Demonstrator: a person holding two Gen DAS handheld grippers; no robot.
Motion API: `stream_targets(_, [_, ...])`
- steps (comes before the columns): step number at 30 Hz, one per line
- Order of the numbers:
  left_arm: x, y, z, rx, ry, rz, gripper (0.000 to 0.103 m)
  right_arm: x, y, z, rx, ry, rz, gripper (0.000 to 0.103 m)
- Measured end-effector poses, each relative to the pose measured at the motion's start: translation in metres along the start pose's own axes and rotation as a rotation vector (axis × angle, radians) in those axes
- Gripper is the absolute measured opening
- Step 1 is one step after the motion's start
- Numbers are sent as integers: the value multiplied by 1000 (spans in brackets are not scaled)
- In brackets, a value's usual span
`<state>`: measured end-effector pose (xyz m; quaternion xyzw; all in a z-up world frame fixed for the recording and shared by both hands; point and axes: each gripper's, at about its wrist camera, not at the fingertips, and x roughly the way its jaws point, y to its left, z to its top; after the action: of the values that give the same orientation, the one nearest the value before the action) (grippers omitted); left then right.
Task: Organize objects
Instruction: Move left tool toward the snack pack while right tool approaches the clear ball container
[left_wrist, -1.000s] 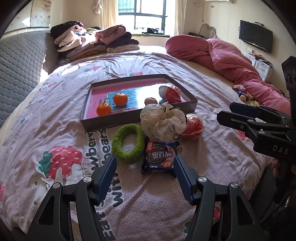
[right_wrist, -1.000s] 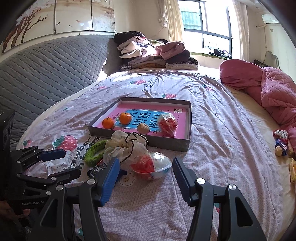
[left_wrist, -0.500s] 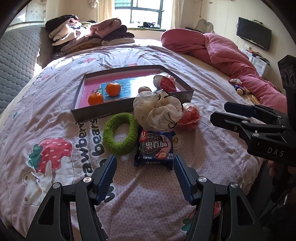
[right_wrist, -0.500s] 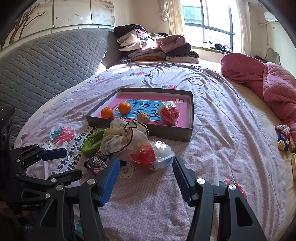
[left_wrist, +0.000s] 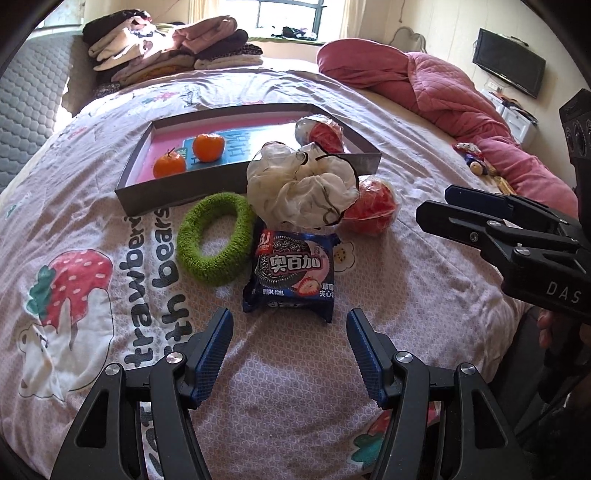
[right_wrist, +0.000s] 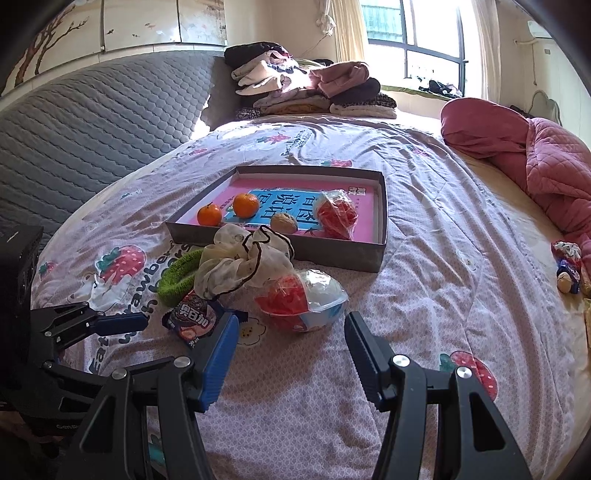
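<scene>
A grey box (left_wrist: 192, 188) (right_wrist: 332, 254) with a pink floor lies on the bed, holding two oranges (left_wrist: 208, 147) (right_wrist: 245, 204), a walnut (right_wrist: 283, 222) and a red snack bag (right_wrist: 337, 214). In front of it lie a green ring (left_wrist: 214, 238), a cream cloth bundle (left_wrist: 303, 188) (right_wrist: 240, 262), a blue cookie packet (left_wrist: 291, 269) (right_wrist: 194, 319) and a red-and-white bag (left_wrist: 371, 206) (right_wrist: 301, 299). My left gripper (left_wrist: 290, 354) is open, just short of the cookie packet. My right gripper (right_wrist: 286, 354) is open, just short of the red-and-white bag.
A pink quilt (left_wrist: 424, 85) (right_wrist: 535, 158) is bunched at the right. Folded clothes (left_wrist: 170, 48) (right_wrist: 306, 88) are stacked at the head of the bed against the grey headboard (right_wrist: 92, 133). Small toys (right_wrist: 567, 266) lie at the right edge.
Both grippers have moved forward and lower toward the objects. The cookie packet and the red-and-white bag now sit closer to the open fingers. Nothing has been gripped.
</scene>
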<state>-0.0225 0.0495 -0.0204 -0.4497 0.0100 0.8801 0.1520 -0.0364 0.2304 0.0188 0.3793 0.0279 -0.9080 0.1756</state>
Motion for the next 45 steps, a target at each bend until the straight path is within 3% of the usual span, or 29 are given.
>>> stream_targets(45, [24,-4,10,-47,7,4,65,40,-9,-5,37,49,-28,72])
